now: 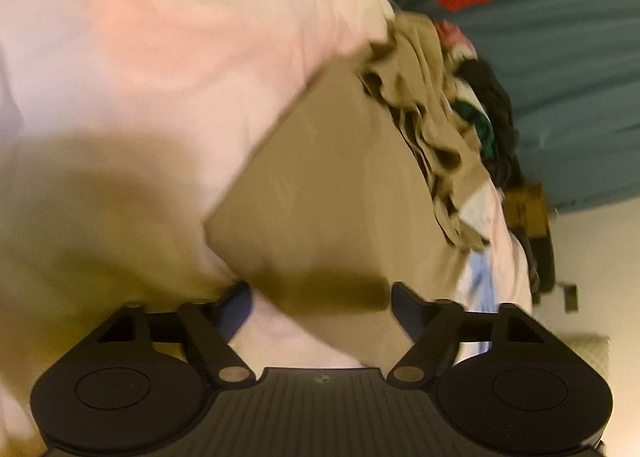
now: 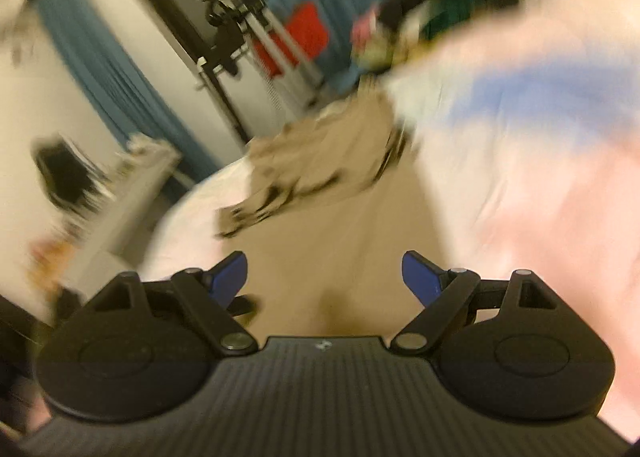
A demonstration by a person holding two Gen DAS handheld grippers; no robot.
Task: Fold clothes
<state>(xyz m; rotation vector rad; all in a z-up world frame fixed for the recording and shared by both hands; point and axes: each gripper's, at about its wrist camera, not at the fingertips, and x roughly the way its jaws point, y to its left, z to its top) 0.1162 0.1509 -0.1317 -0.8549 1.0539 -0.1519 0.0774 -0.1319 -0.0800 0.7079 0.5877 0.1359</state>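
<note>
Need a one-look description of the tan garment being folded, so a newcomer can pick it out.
Start from the pale pink bedsheet that fills most of the left wrist view. Lying flat on it is the tan garment, with straight folded edges and one end bunched up. It is the only smooth tan piece; the clothes pile behind it is dark, green and crumpled.

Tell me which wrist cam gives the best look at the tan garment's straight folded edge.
Left wrist. The tan garment lies flat there, its straight edge sharp against the pale pink bedding, with the ruffled part beyond. The right wrist view shows the same tan cloth heavily motion-blurred; no clean edge can be made out.
</note>
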